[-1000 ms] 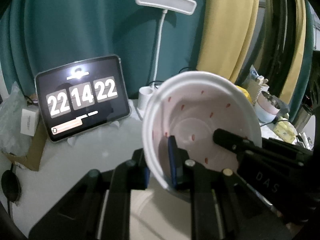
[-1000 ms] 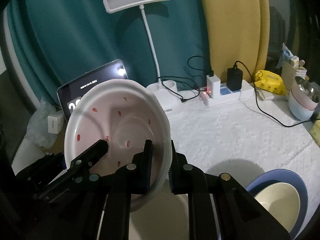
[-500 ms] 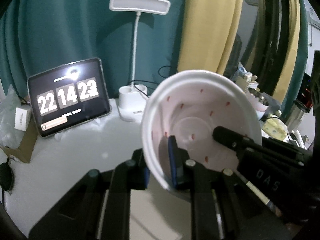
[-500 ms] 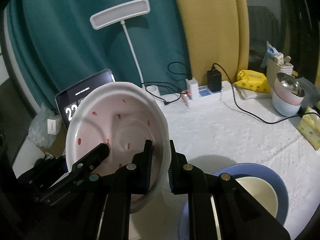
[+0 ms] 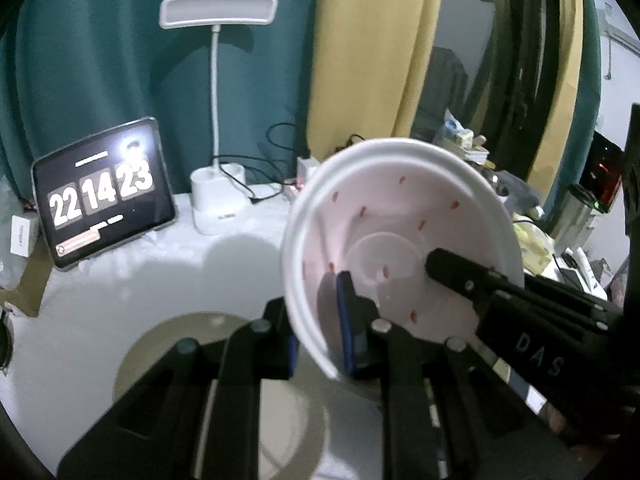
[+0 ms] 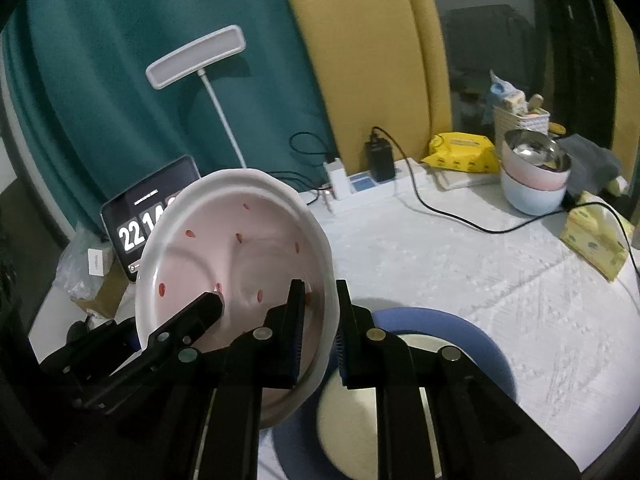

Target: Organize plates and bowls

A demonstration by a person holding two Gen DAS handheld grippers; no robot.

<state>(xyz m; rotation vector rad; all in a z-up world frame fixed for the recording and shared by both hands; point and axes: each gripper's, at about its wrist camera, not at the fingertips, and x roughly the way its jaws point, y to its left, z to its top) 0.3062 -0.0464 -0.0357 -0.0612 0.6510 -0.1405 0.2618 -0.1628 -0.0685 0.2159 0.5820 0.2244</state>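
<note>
The spotted bowl (image 6: 236, 264) has been carried rightwards and is now held above the blue plate (image 6: 472, 332) with the cream bowl (image 6: 352, 420). More of the counter (image 6: 460, 256) is revealed. On the tablet (image 5: 102, 192), 23 is now displayed.

Both wrist views close above the table, facing the curtain, sharing the pink bowl (image 5: 400, 240), tablet (image 6: 148, 216)

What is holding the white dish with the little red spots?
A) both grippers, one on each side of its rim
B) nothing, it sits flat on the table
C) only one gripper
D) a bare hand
A: the spotted dish is tilted up off the table, its rim pinched by the right gripper and the left gripper.
</note>
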